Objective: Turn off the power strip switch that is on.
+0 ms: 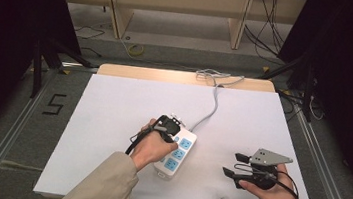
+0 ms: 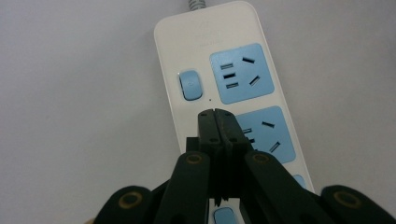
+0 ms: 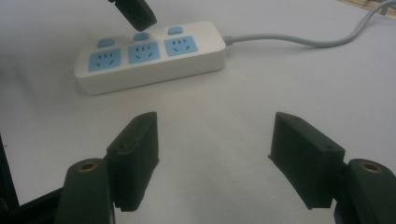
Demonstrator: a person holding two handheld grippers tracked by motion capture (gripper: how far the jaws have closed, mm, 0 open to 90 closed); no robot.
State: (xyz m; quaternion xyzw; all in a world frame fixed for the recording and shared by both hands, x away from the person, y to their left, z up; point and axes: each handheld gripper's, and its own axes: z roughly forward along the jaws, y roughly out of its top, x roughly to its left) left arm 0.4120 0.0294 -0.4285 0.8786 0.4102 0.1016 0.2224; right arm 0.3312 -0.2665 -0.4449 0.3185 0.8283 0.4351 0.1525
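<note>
My left gripper (image 2: 215,113) has its jaws pinched together, tips right over the white power strip (image 2: 187,51), just below the top blue switch (image 2: 190,85). My right gripper (image 3: 215,158) is spread wide, holding nothing, strip well ahead.

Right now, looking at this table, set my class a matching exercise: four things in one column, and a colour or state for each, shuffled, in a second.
Column one:
1. left tongs
2. right tongs
3. power strip sockets
4. power strip cable

Column two:
A. light blue
B. wide open, holding nothing
C. grey, running to the table's far edge
D. closed, tips above the power strip

Pairs: 1-D, 2-B, 3-A, 4-C
</note>
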